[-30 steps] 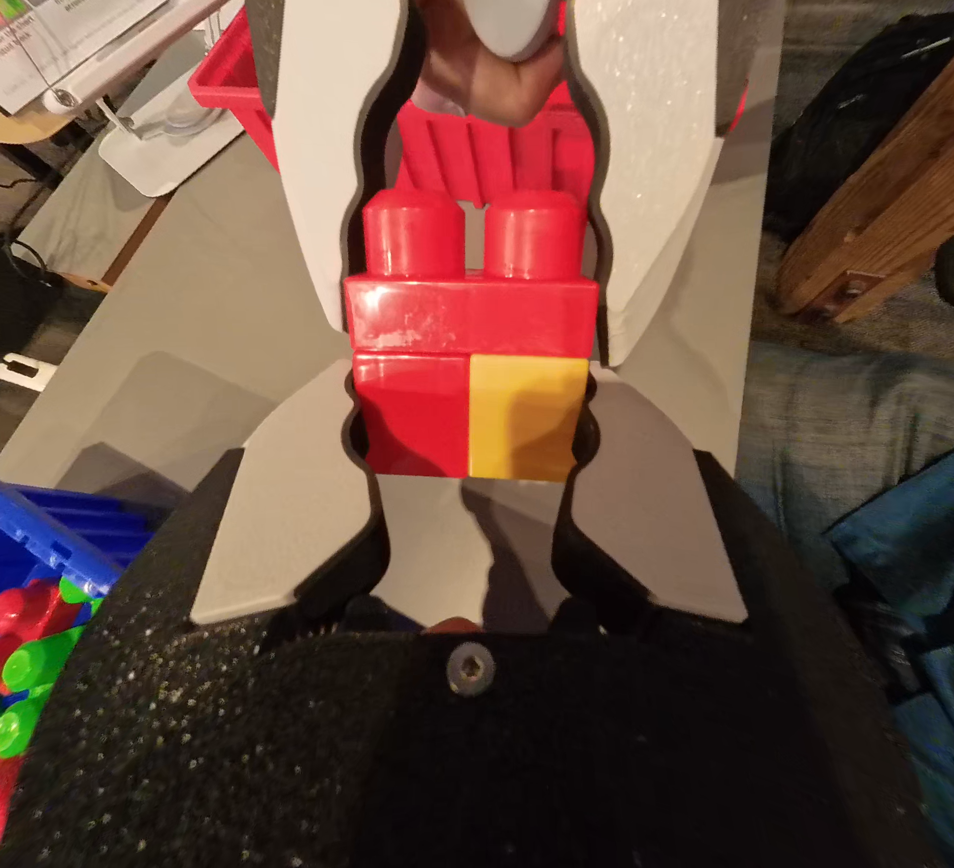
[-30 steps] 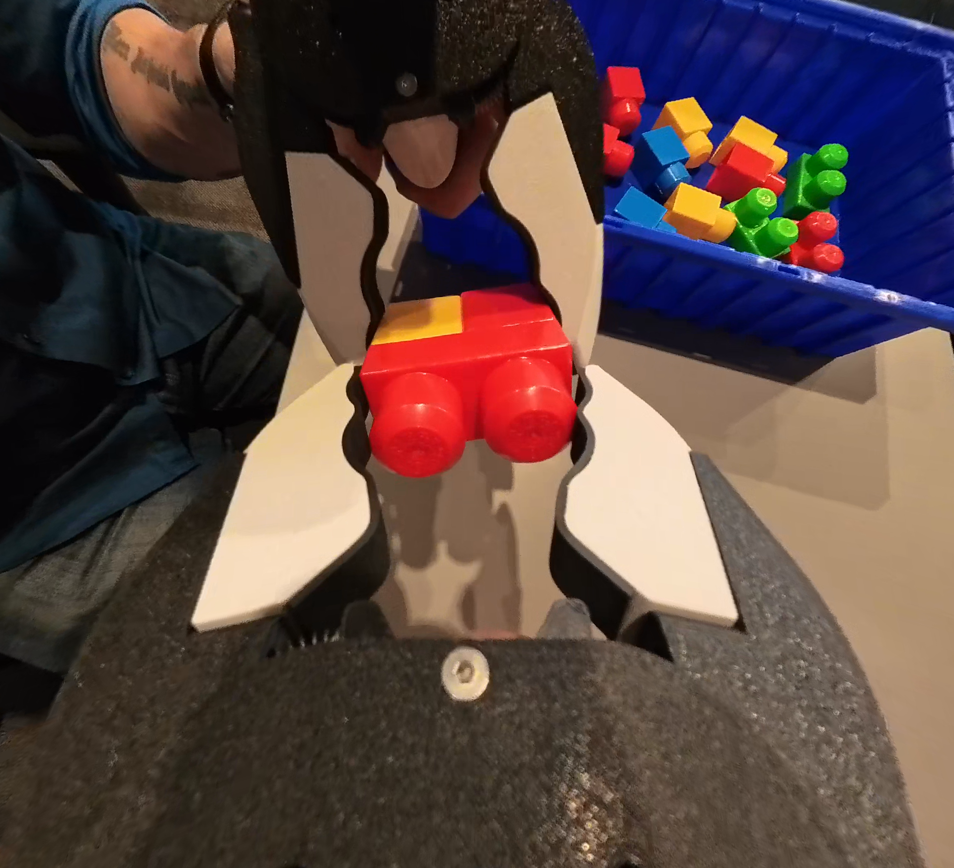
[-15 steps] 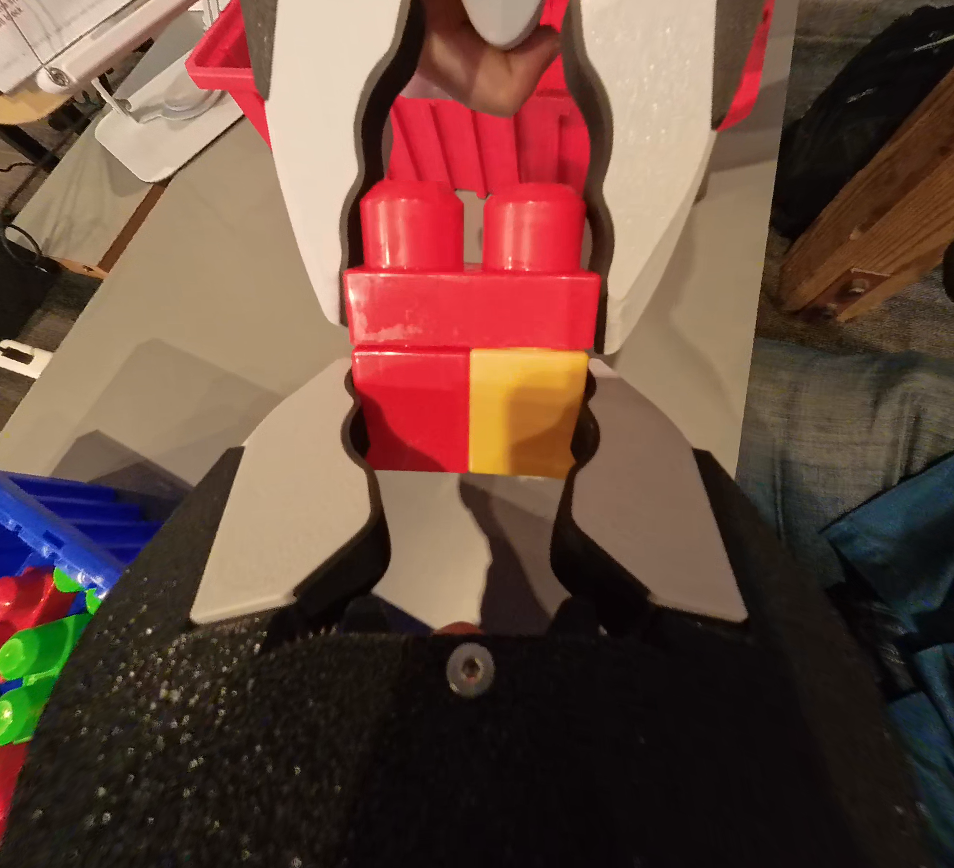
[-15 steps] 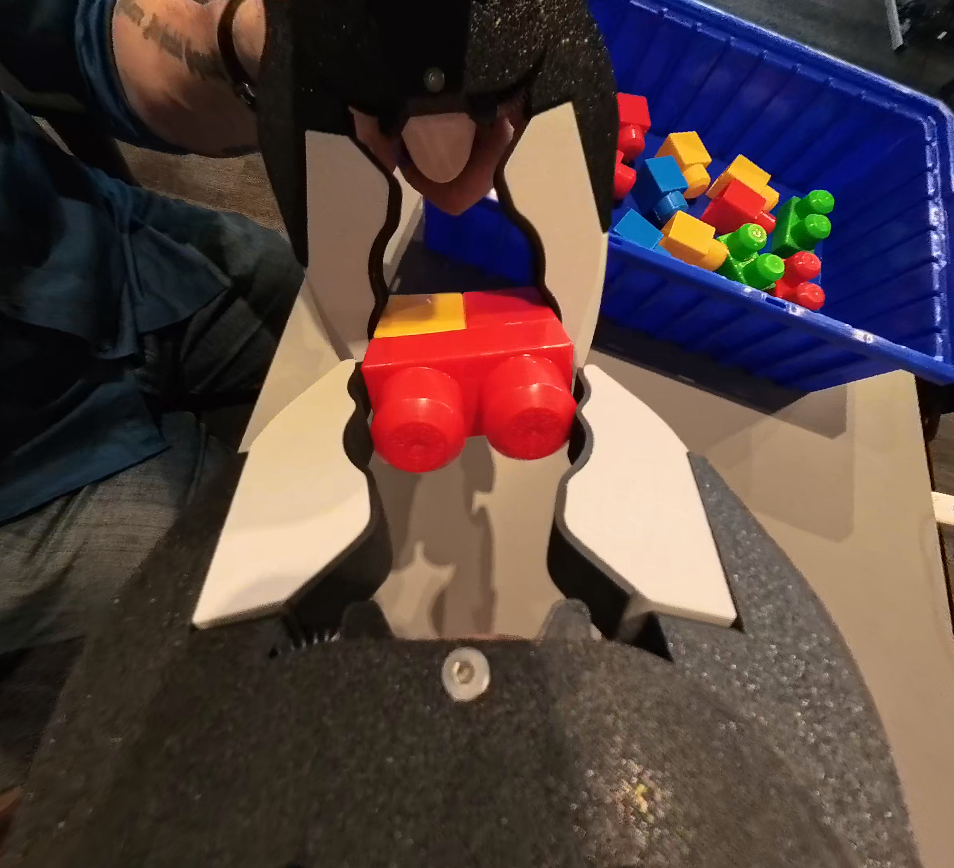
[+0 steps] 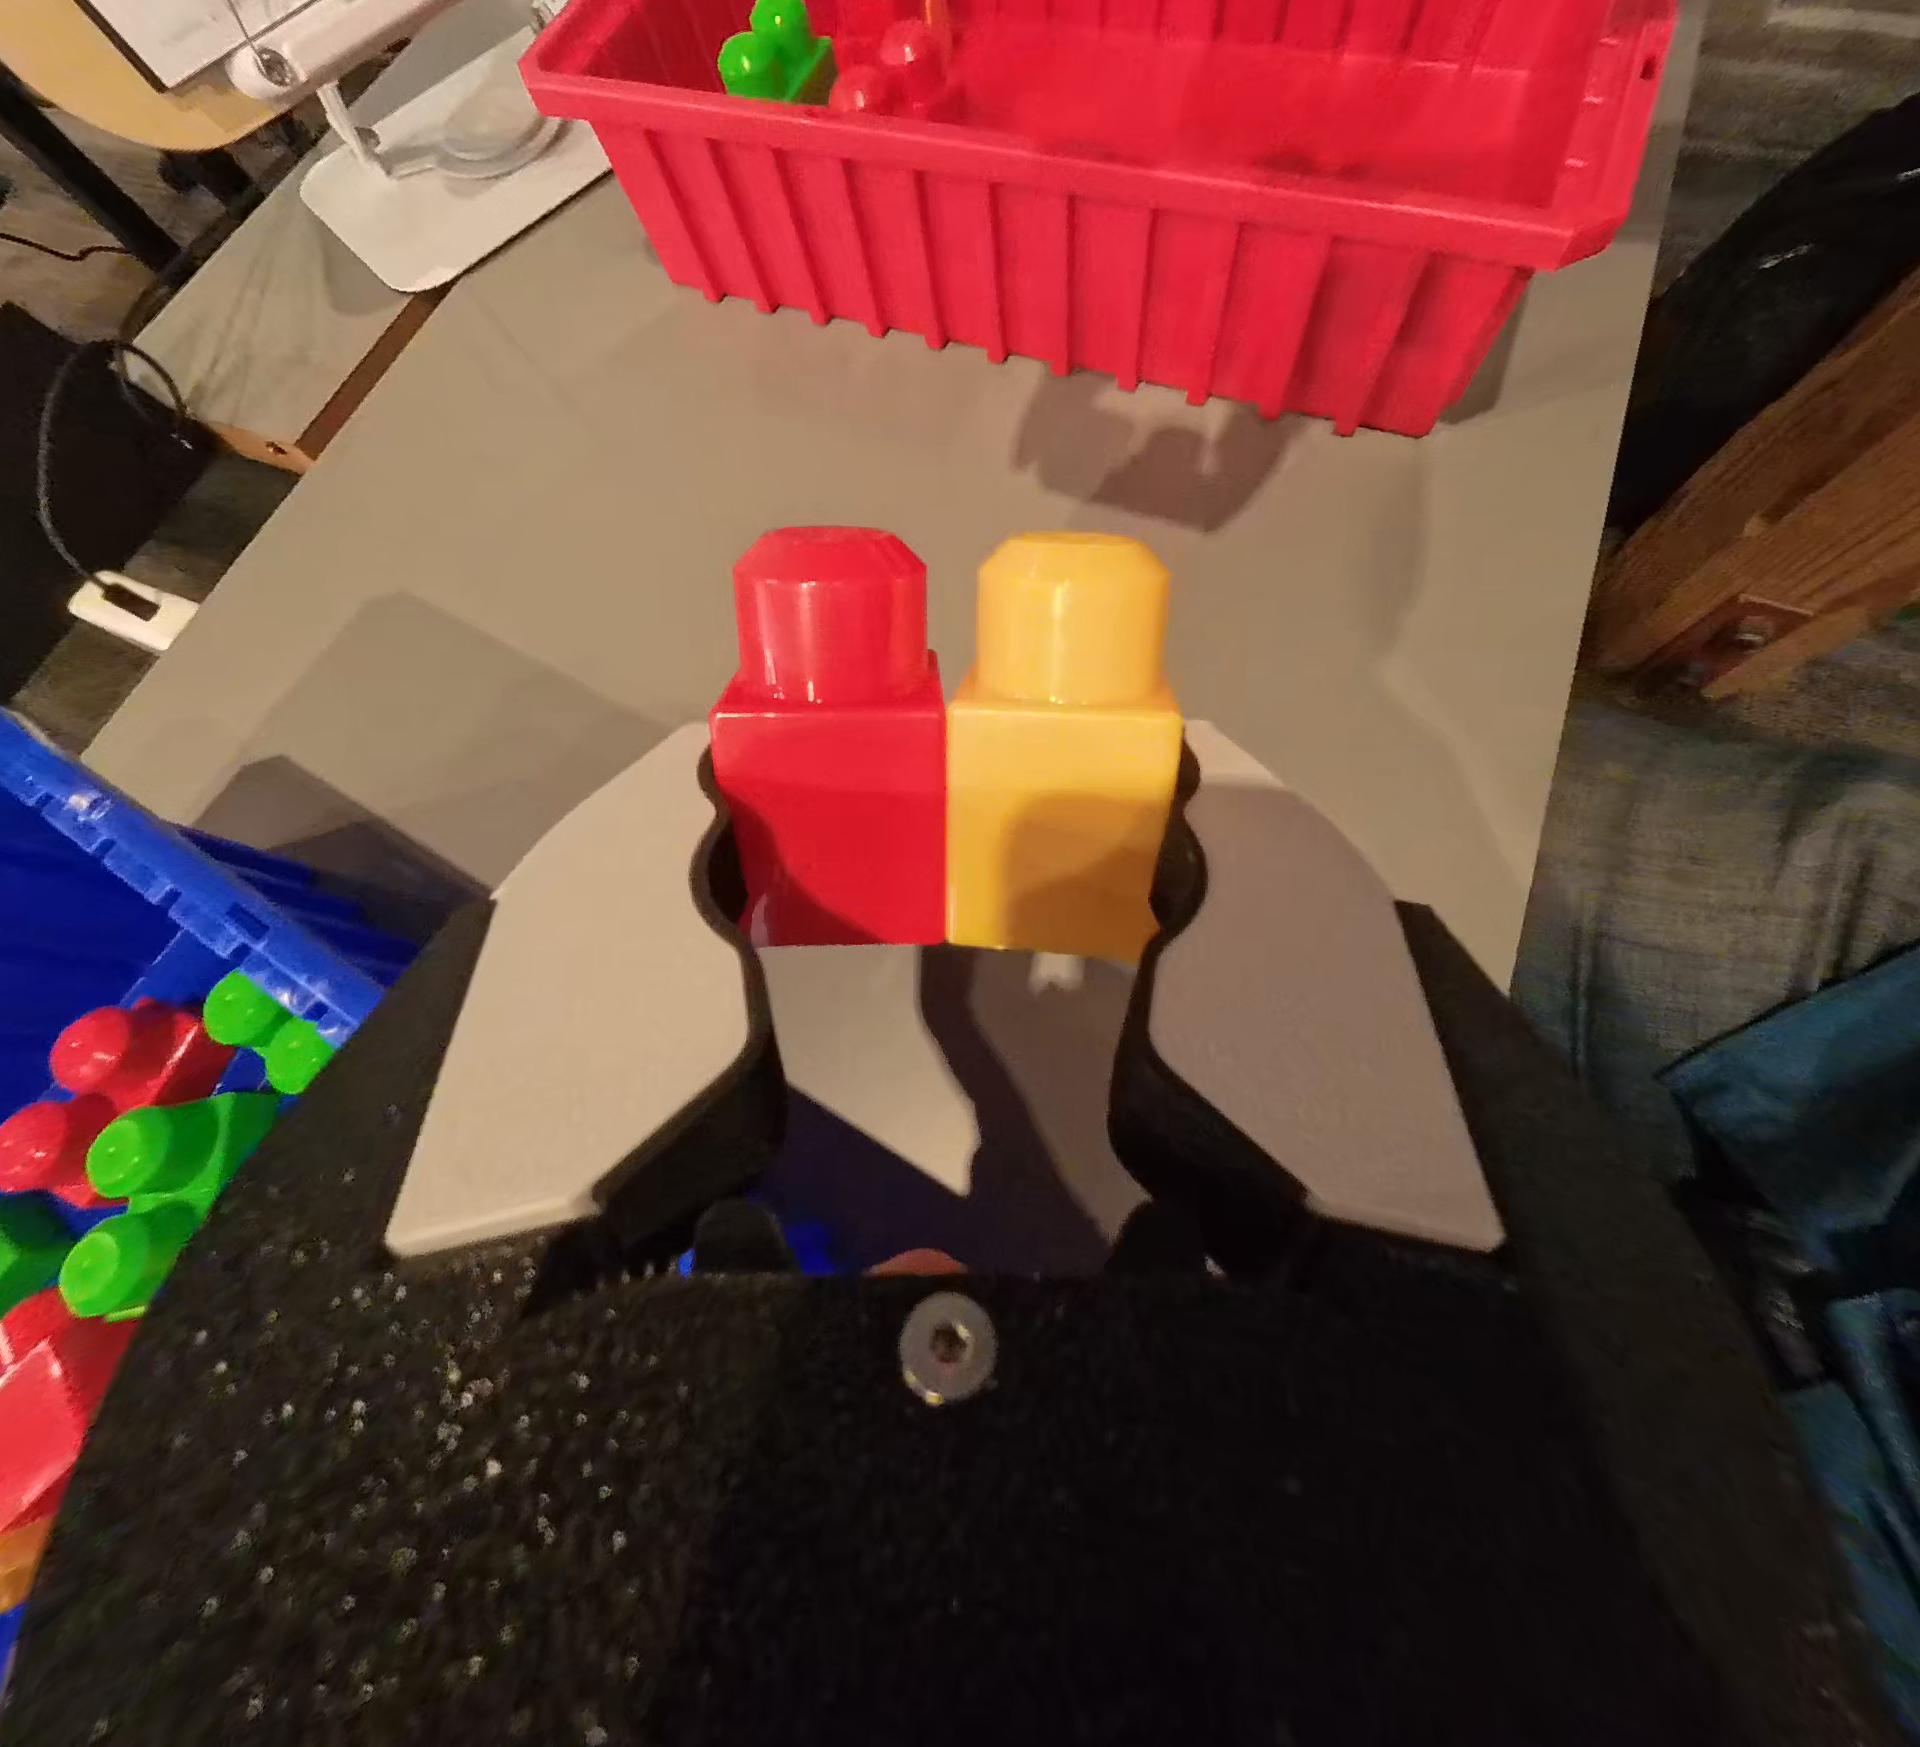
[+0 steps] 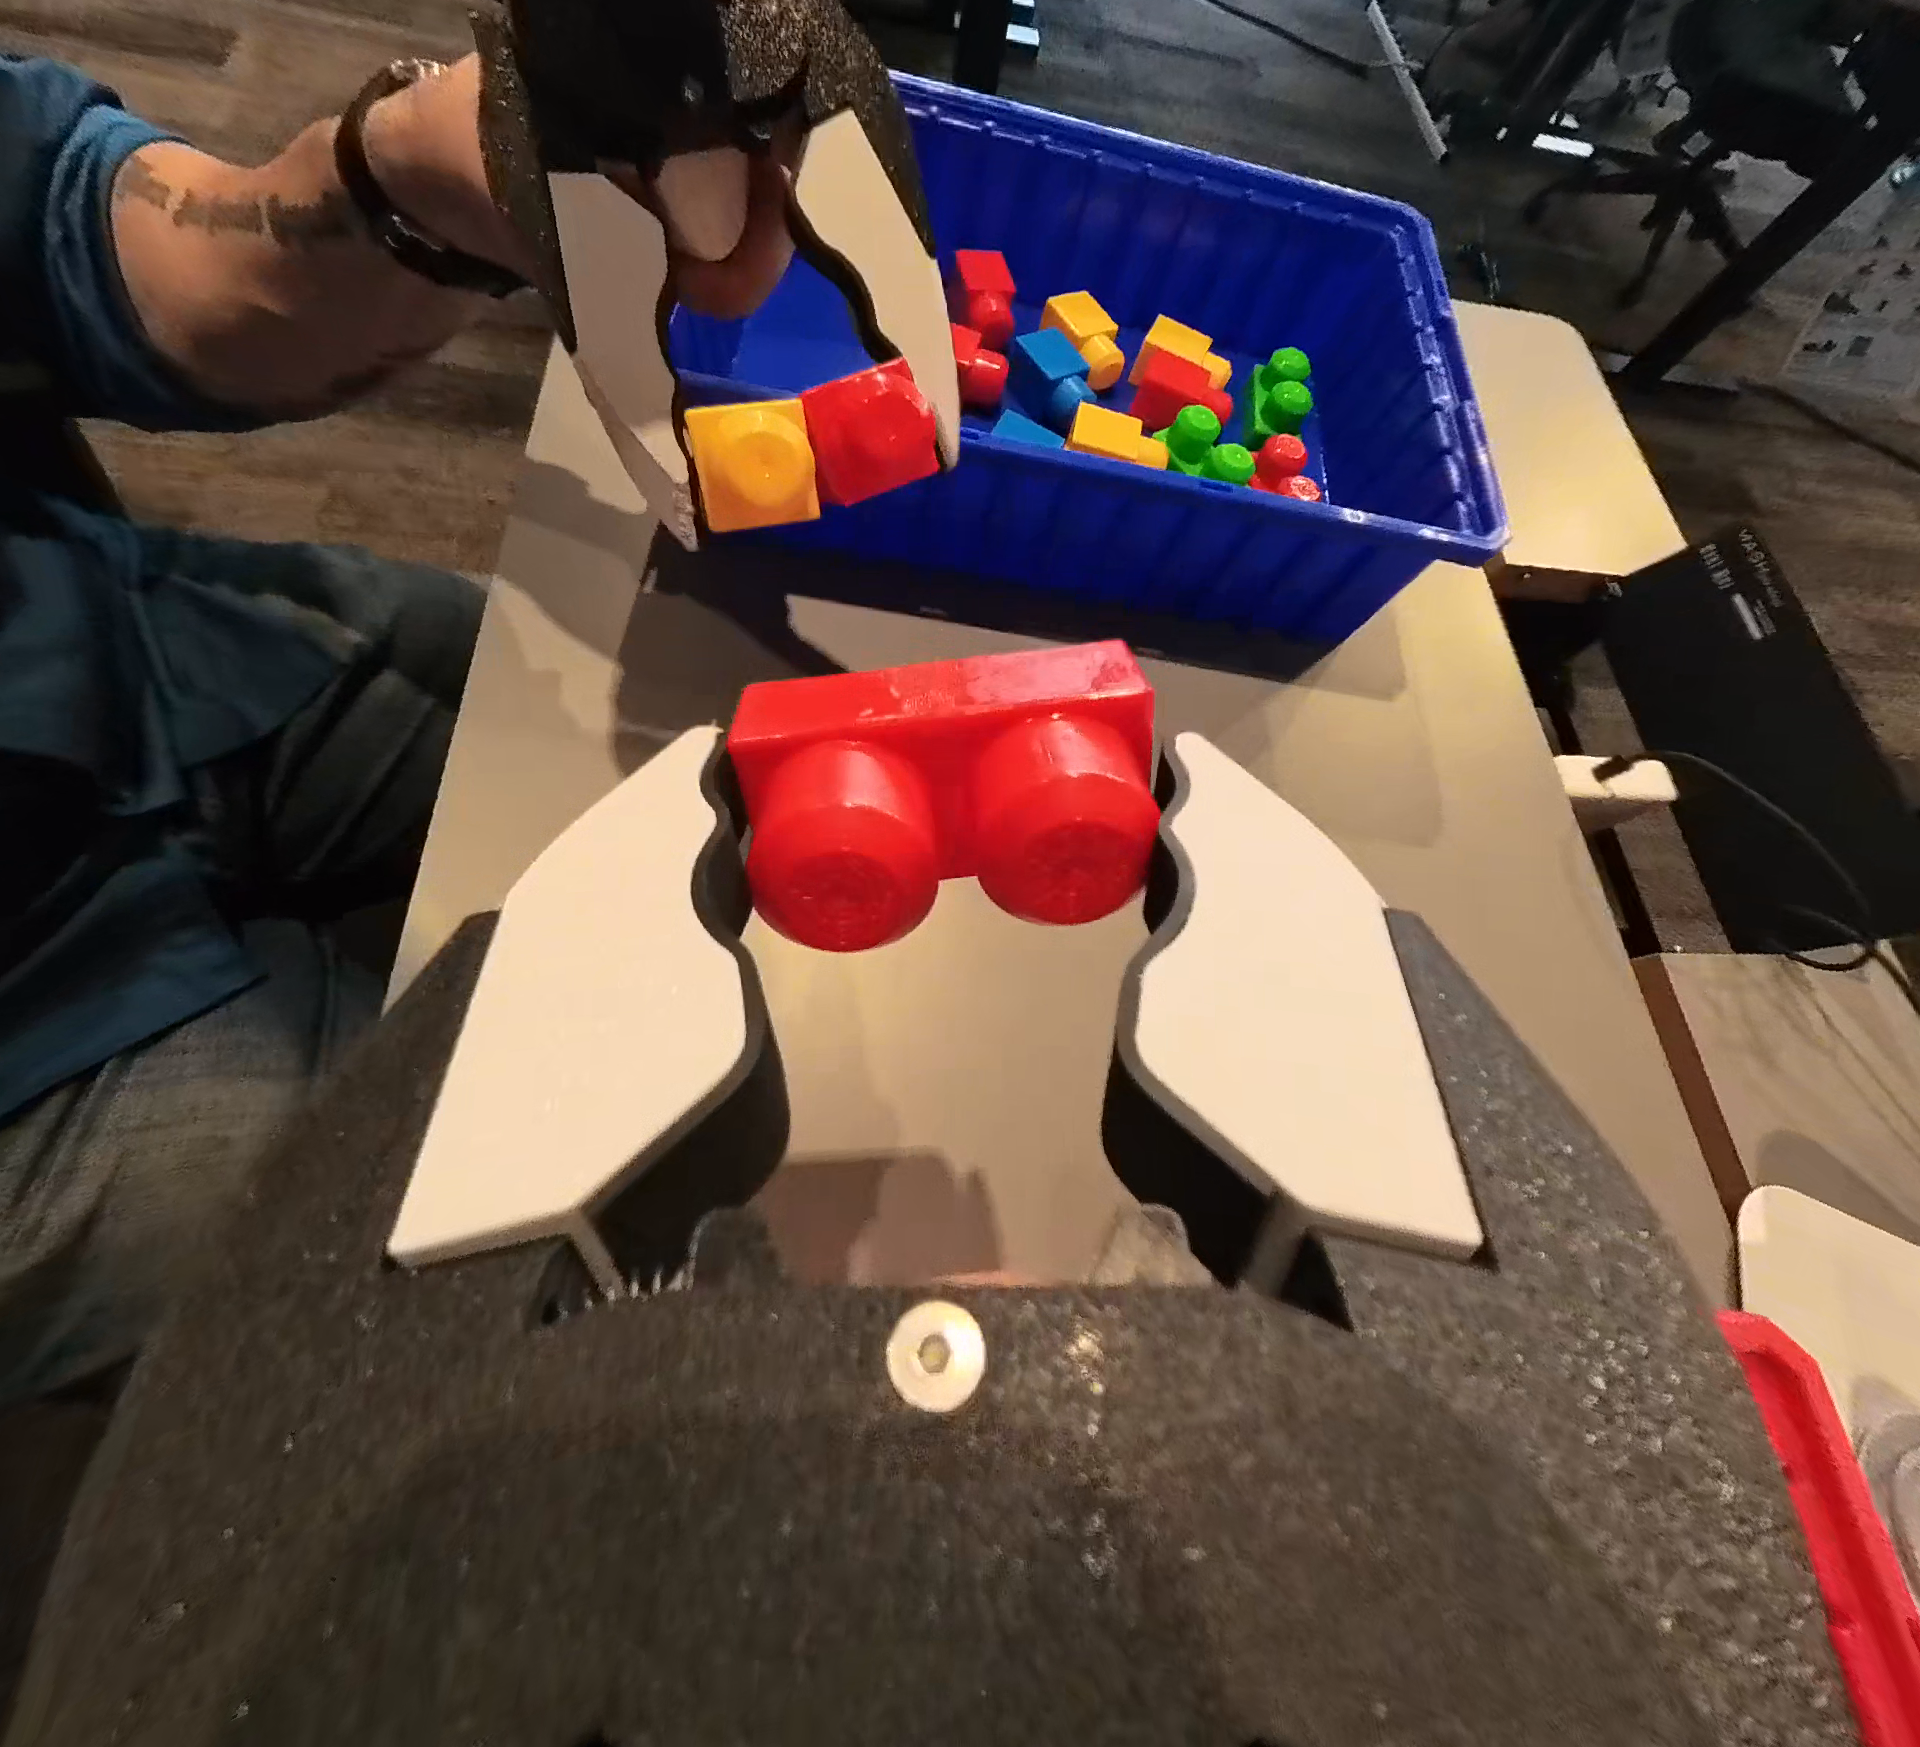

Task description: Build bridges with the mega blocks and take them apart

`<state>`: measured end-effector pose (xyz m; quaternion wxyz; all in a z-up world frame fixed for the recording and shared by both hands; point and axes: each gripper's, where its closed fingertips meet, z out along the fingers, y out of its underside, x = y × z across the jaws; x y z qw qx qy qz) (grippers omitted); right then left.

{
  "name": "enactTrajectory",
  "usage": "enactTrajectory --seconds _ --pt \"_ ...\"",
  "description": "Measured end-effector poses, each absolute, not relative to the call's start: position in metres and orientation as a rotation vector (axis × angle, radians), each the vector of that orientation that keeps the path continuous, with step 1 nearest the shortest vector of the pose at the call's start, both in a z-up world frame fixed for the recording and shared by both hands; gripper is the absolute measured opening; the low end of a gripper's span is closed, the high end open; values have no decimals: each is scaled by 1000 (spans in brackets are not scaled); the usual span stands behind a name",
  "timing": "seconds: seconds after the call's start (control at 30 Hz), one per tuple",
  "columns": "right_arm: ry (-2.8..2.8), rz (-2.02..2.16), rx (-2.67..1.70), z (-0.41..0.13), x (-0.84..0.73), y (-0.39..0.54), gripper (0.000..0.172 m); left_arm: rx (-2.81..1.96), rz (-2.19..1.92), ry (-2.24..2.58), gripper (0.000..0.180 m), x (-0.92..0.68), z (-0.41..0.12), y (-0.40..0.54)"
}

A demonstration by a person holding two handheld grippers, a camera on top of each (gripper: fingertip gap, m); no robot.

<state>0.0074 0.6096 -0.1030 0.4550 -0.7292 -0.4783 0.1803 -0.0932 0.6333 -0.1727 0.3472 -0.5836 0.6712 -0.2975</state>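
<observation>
My left gripper (image 5: 948,819) is shut on two single-stud blocks side by side, a red one (image 5: 836,762) and a yellow one (image 5: 1060,762), held above the grey table (image 5: 540,492). In the right wrist view the left gripper (image 6: 816,461) shows with the yellow block (image 6: 750,463) and red block (image 6: 871,435) pressed between its fingers, over the near rim of the blue bin. My right gripper (image 6: 945,824) is shut on a red two-stud block (image 6: 940,788), studs pointing back at the camera, above the table.
A red bin (image 5: 1143,222) stands at the table's far end with a green block (image 5: 774,50) and red blocks inside. A blue bin (image 6: 1195,544) holds several loose blocks. A person's arm (image 6: 270,243) and lap are on the left. A sign stand (image 5: 343,45) is beyond the table.
The red two-stud block has come off the red and yellow pair. The grippers have moved apart, each keeping its own piece; the right gripper has drawn back.
</observation>
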Motion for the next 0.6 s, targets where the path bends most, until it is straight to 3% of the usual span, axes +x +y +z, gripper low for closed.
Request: enactTrajectory --seconds 0.03,0.2,0.4,0.6 --pt "-1184 443 -1798 -104 6 610 75 -1512 -767 1743 78 -93 -172 632" --pt "-1226 370 -1891 -121 9 615 75 -1537 -769 1758 78 -91 -177 629" --pt "-1332 205 -2418 -229 31 635 76 -1724 -568 2029 77 -74 -245 616" --pt "-1399 148 -2642 -307 16 659 76 -1755 -423 2240 77 -67 -307 602"
